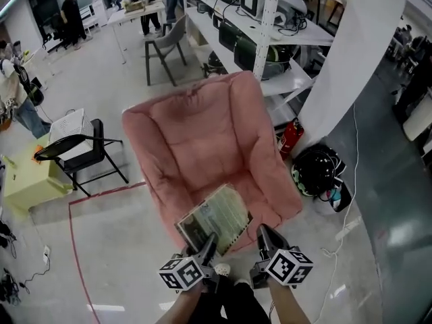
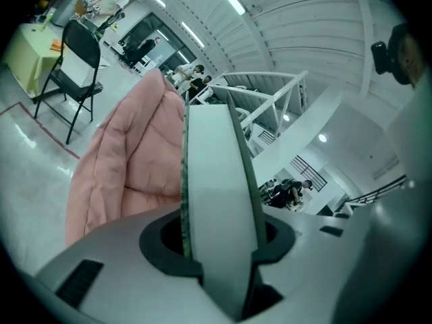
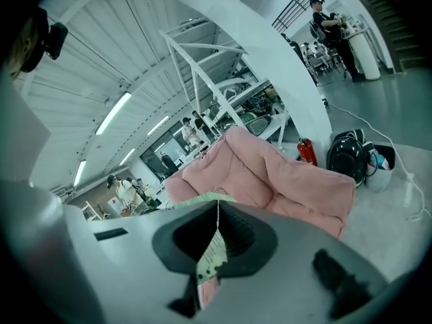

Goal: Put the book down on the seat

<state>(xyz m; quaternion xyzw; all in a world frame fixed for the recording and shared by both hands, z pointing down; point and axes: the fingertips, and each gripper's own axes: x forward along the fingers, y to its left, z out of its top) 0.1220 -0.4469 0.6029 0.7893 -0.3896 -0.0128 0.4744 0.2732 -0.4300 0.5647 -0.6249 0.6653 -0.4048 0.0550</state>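
**A:** Where is the book?

**B:** Both grippers hold the book [image 1: 214, 219] over the front edge of the pink seat [image 1: 202, 127], cover up and tilted. The head view does not show whether it touches the cushion.

**A:** And the jaws?

**B:** The left gripper [image 1: 206, 247] is clamped on the book's near edge. Its own view shows the white page block edge-on, filling the gap between the two jaws (the head view gives only a dark finger against the cover). The right gripper [image 1: 263, 239] has its jaws closed on a thin part of the book. In the right gripper view a printed sheet runs down between them, while from the head it looks merely beside the book's right corner.

**A:** What do the gripper views add?

**B:** The left gripper view sees the seat from the side, its padded back rising left of the book. A black folding chair [image 2: 73, 66] stands by a yellow table [image 2: 27, 52] beyond. The right gripper view looks across the seat to a red fire extinguisher [image 3: 307, 152] and a black helmet [image 3: 347, 155] on the floor.

**A:** And the head view alone?

**B:** The marker cubes on both grippers, and a red floor line [image 1: 70, 241] left of the seat
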